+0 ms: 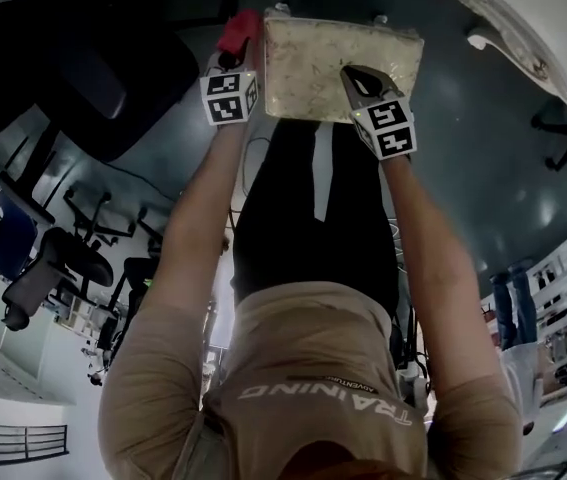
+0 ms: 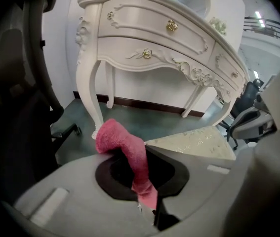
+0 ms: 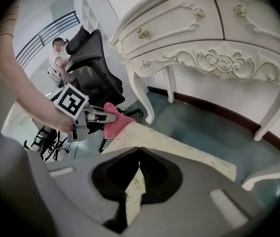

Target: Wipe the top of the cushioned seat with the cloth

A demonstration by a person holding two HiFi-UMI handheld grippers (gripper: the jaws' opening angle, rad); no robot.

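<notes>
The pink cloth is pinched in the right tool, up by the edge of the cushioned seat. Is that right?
Not quite. The pink cloth is pinched in the left tool, not the right one. The left gripper view shows it running between that tool's jaws. The right tool has its tips together and holds nothing. The cloth is by the edge of the cushioned seat, as you said.

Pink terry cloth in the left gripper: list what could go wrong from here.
1. The left gripper pinches the pink terry cloth by one end only; the loose bulk could bunch up or pull free.
2. The cloth is at the corner of the cream patterned cushioned seat, so a stroke may skim the edge.
3. The right gripper, shut and empty, hangs over the seat, in the stroke's path.
</notes>
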